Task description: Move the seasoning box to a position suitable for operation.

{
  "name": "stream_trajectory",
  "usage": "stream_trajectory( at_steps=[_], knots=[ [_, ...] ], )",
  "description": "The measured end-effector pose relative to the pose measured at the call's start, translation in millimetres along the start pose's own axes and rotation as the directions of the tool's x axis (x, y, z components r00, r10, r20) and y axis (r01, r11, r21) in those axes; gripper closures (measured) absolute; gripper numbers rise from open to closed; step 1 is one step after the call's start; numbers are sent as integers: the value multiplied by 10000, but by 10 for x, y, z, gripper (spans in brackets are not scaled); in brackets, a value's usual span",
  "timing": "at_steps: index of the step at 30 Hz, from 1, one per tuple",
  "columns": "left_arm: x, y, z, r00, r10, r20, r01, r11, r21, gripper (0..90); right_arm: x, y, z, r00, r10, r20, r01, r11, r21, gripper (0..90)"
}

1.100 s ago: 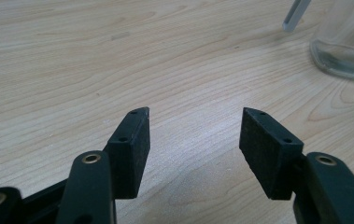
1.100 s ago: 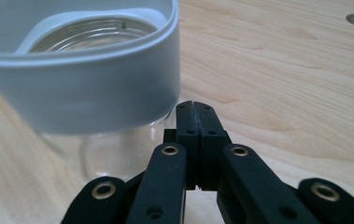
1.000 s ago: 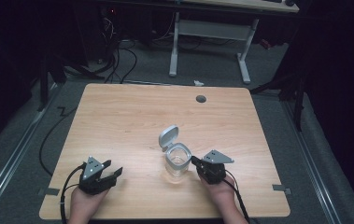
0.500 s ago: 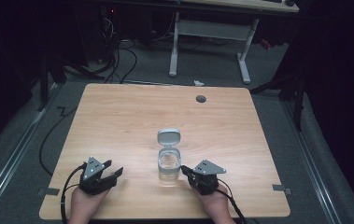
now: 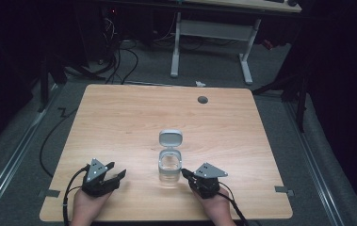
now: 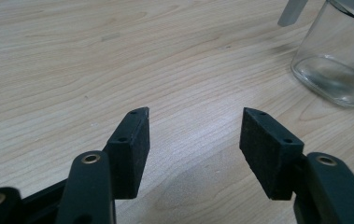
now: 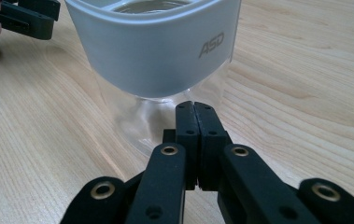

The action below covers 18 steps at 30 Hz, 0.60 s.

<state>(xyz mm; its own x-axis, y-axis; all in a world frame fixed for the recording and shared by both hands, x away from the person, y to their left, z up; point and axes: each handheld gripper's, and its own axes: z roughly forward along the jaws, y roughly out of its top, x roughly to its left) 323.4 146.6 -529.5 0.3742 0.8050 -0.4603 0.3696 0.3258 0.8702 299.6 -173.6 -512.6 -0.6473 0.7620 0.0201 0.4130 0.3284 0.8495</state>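
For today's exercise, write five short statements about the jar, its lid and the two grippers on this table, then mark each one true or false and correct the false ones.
1. The glass jar stands upright on the table. True.
2. The jar's lid is flipped open. True.
3. The right gripper has its jaws wide apart. False: they are shut together, with nothing between them.
4. The left gripper clamps the jar. False: its jaws are open over bare wood, with the jar off to one side.
5. The jar sits between the two grippers in the high view. True.
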Motion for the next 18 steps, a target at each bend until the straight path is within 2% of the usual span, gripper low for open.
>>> stream_trajectory(
  at_steps=[5,9,11,12,13,16,17,18],
  knots=[
    [-13,-3,-1,10000,-22,58,22,10000,2,433,-74,-42,-23,9997,185,161,-185,9998,14,887],
    [-103,-40,2,9993,17,378,-18,10000,15,451,-134,-75,-52,9990,368,273,-369,9993,43,879],
    [-198,-104,15,9979,337,555,-345,9993,126,451,-186,-94,-66,9977,605,318,-608,9981,79,881],
    [-296,-152,31,9962,309,815,-332,9991,268,461,-240,-110,-81,9959,800,430,-802,9968,48,891],
    [-378,-191,40,9938,263,1079,-300,9990,327,475,-258,-113,-90,9950,874,481,-878,9961,76,897],
    [-561,-300,52,9858,554,1584,-651,9962,571,538,-318,-106,-115,9905,1153,753,-1157,9933,2,900],
    [-561,-300,52,9858,554,1584,-651,9962,571,564,-336,-97,-124,9889,1227,840,-1225,9924,-77,900],
    [-619,-335,60,9837,680,1663,-791,9950,606,564,-336,-97,-124,9889,1227,840,-1225,9924,-77,900]
  ],
)
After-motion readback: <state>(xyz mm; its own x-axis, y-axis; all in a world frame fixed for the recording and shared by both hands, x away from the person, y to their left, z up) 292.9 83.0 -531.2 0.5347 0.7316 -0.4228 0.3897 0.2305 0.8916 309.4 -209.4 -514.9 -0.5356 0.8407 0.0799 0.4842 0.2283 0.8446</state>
